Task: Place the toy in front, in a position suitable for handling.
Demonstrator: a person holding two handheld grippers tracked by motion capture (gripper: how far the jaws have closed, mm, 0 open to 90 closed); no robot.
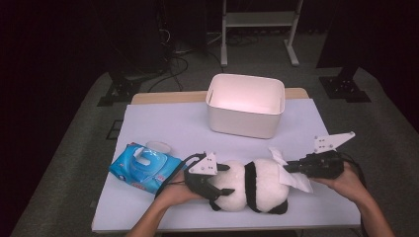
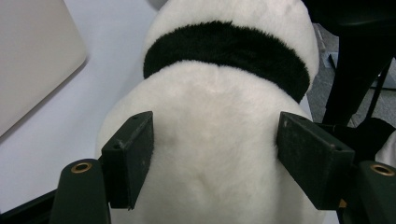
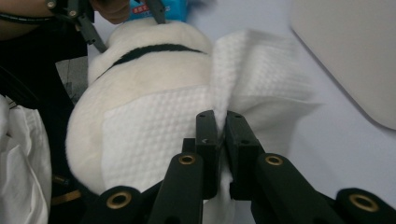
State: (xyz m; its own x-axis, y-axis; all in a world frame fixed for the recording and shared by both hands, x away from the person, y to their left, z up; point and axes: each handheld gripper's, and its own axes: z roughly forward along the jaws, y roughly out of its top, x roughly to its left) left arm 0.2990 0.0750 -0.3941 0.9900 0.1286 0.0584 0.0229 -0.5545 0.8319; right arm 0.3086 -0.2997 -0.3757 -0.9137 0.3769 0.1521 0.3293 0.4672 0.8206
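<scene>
Nearest the camera, at about 6 o'clock on the white table [image 1: 163, 123], a plush panda [image 1: 249, 190] is laid on its side and is being wiped. Starting at the left, at roughly 8 o'clock, a blue pack of wet wipes [image 1: 141, 169] is seen with its lid flipped open, so a sheet is judged to have been drawn out already. Next, the left gripper [image 1: 210, 185] is clamped around one white end of the panda, its pads [image 2: 133, 154] pressed into the fur on both sides, so the toy is held steady. Further right, the black band [image 2: 229, 46] around the panda's body is crossed by no wipe as yet. At about 4 o'clock, the right gripper [image 3: 219, 135] is closed tightly on a white wipe [image 3: 159, 135], which is spread over the panda's other end. At 12 o'clock a white bin [image 1: 245, 104] is standing open. Wiping is judged to be under way; the remaining fur and the disposal of the wipe are left.
</scene>
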